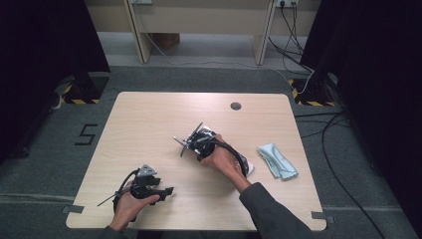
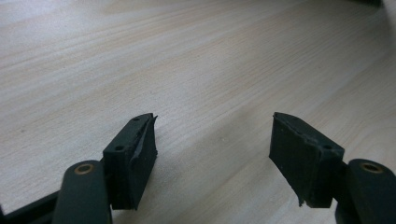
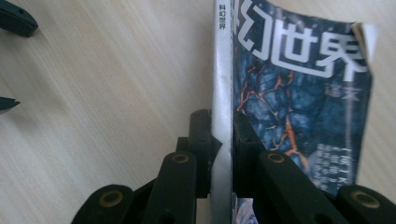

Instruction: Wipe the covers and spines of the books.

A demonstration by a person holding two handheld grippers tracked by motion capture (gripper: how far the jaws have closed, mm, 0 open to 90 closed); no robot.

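Note:
A magazine [image 3: 299, 93] with a dark blue cracked-pattern cover, large white characters and a white spine stands on edge over the wooden table [image 1: 149, 114]. My right gripper [image 3: 222, 121] is shut on it, with one pad on each side of the spine. In the high view that right gripper [image 1: 199, 144] is near the table's middle, held by a hand in a dark sleeve that covers most of the magazine. My left gripper [image 1: 168, 190] rests low at the front left. Its jaws [image 2: 212, 149] stand apart, with bare wood between them.
A folded light blue cloth [image 1: 277, 160] lies to the right of the right hand. A round cable hole [image 1: 236, 106] sits near the table's far edge. Cables run over the grey floor at the right [image 1: 328, 134]. Wooden furniture legs stand behind the table.

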